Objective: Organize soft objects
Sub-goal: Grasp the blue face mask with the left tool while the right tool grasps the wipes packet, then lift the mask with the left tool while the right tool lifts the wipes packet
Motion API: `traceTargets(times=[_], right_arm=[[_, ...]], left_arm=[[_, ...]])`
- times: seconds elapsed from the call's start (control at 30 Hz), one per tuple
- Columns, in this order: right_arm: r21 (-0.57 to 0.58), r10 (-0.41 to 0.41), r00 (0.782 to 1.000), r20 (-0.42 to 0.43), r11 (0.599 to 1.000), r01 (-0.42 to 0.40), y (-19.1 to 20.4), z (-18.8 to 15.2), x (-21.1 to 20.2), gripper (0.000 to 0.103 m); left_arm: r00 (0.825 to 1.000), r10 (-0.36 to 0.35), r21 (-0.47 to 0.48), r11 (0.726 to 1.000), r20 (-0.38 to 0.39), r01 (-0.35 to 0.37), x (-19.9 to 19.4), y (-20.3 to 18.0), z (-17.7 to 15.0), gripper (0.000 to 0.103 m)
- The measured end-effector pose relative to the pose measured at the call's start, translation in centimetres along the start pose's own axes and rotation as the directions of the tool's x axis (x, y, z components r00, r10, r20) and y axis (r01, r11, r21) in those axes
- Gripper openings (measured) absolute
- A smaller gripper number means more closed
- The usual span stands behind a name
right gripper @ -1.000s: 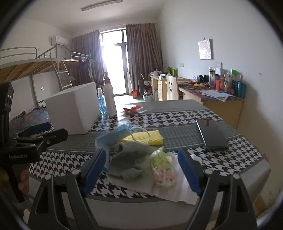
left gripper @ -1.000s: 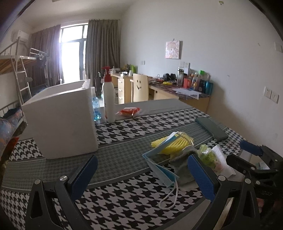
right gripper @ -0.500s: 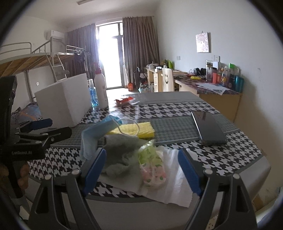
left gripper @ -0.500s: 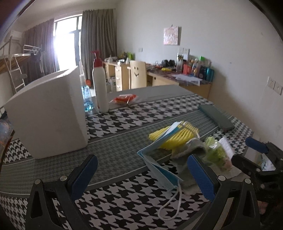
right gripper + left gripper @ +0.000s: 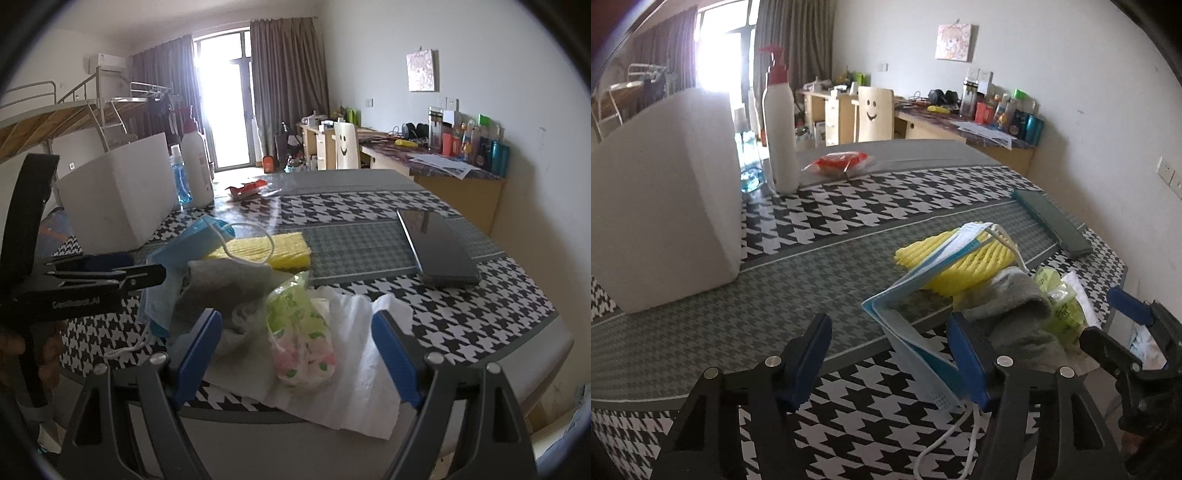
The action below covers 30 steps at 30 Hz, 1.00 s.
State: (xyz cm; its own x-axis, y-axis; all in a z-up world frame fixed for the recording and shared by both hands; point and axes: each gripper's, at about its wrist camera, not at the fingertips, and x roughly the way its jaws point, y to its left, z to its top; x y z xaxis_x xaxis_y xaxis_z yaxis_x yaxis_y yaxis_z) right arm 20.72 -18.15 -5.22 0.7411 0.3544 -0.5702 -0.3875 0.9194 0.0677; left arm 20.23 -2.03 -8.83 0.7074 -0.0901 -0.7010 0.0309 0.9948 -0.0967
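Only one marking is partly legible: white lettering on the black side of the left gripper [image 5: 122, 275], seen from the right wrist view, too blurred to spell with certainty; print on the green packet [image 5: 295, 314] is unreadable.

Mask [image 5: 916, 332] leans on sponge [image 5: 960, 258]; cloth [image 5: 221, 284] before sponge; box [image 5: 665, 221] far left on table [image 5: 831, 221].

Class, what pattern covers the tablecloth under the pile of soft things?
Black-and-white houndstooth tablecloth with grey bands; the right wrist view shows it best.
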Motion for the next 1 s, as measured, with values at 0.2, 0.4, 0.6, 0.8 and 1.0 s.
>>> traceTargets(times=[0.2,0.4,0.6,0.8,1.0], right_arm=[[-0.001,0.001,0.999,-0.033,1.000,-0.001,-0.3,-0.2,1.2,0.086],[0.004,0.014,0.998,-0.056,1.000,-0.014,-0.8,-0.2,2.2,0.072],[-0.009,0.014,0.996,-0.087,1.000,-0.015,-0.9,-0.5,3.0,0.049],[-0.015,0.002,0.994,-0.111,1.000,-0.004,-0.9,-0.9,3.4,0.037],[0.002,0.005,0.998,-0.069,1.000,-0.005,-1.1,-0.1,2.2,0.030]], left_arm=[[1.000,-0.010,-0.006,1.000,-0.025,0.010,0.9,-0.1,0.3,0.049],[0.998,-0.016,-0.009,1.000,-0.062,0.016,1.9,-0.1,0.3,0.030],[0.997,-0.021,-0.008,1.000,-0.073,0.021,2.4,-0.1,0.2,0.020],[0.997,-0.038,-0.023,0.999,-0.067,0.036,2.0,0.1,0.2,0.014],[0.997,-0.071,-0.020,0.997,-0.022,0.071,0.2,0.1,0.6,0.008]])
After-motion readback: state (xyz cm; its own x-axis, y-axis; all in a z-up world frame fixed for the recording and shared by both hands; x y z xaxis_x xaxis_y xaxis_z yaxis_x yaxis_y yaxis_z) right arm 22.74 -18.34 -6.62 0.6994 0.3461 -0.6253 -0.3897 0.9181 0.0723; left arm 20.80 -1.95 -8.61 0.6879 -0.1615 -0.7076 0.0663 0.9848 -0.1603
